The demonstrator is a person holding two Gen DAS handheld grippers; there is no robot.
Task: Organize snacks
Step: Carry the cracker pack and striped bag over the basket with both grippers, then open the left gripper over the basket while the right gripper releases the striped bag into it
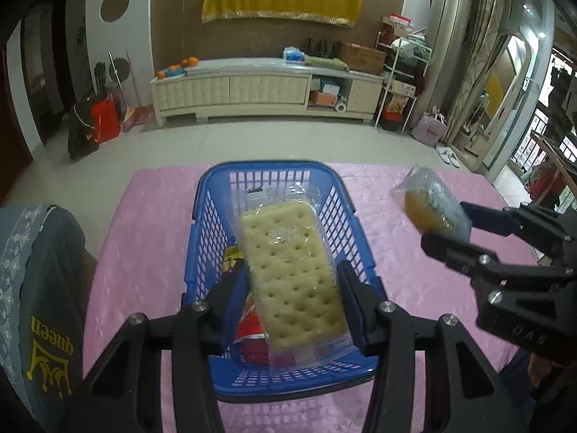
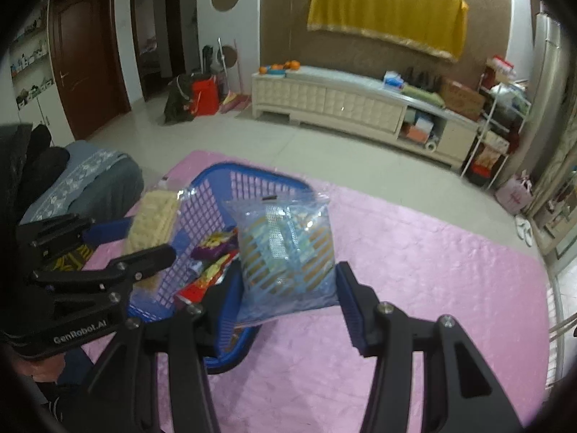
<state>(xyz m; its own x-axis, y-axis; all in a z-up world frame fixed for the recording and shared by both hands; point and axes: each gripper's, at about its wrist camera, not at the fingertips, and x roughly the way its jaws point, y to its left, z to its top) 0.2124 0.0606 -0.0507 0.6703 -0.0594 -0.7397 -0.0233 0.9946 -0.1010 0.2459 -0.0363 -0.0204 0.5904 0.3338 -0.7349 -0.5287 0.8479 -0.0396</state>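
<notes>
A blue plastic basket (image 1: 216, 195) stands on the pink cloth and also shows in the right wrist view (image 2: 216, 176). My left gripper (image 1: 292, 299) is shut on a clear-wrapped cracker pack (image 1: 288, 270) and holds it over the basket; the pack also shows in the right wrist view (image 2: 153, 220). Red and yellow snack packets (image 1: 249, 328) lie inside the basket. My right gripper (image 2: 288, 296) is shut on a blue-patterned snack bag (image 2: 285, 249) just right of the basket; the bag also shows in the left wrist view (image 1: 432, 205).
The pink cloth (image 2: 414, 252) covers the table. A grey cushion (image 1: 39, 288) lies at the left edge. Beyond the table are tiled floor, a white TV cabinet (image 1: 267, 86) and a yellow cloth on the wall.
</notes>
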